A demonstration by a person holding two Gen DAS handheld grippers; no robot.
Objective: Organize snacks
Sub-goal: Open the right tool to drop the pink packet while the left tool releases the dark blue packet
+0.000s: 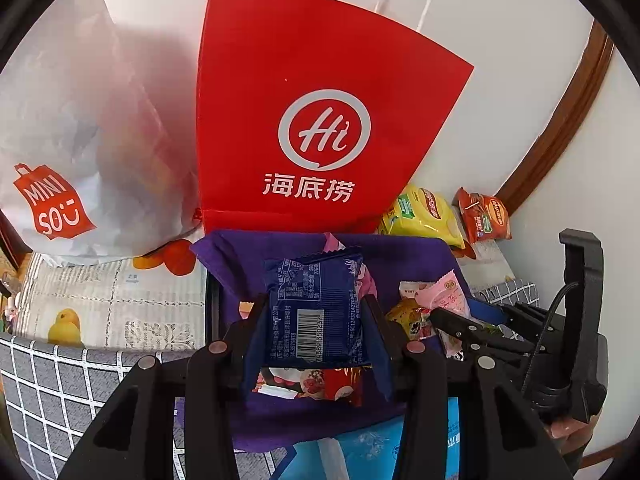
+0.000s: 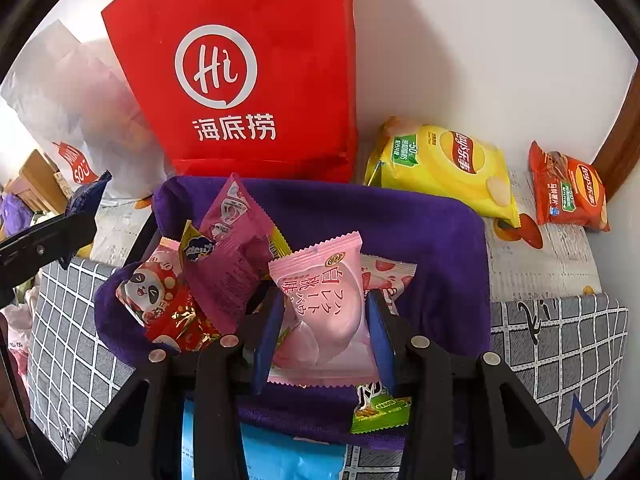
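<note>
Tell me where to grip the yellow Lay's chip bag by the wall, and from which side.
A judgement: grip the yellow Lay's chip bag by its flat crimped seam at the end nearest the purple basket, coming from the basket side. It lies flat and puffed on the table, and the red Haidilao bag stands close on its left, so the middle would slip or crush.

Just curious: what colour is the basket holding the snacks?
Purple basket, clearest in the right wrist view.

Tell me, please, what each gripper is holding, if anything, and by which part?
The left gripper clamps a dark blue snack packet by its two side edges. The right gripper clamps a pale pink snack packet likewise, by its side edges.
</note>
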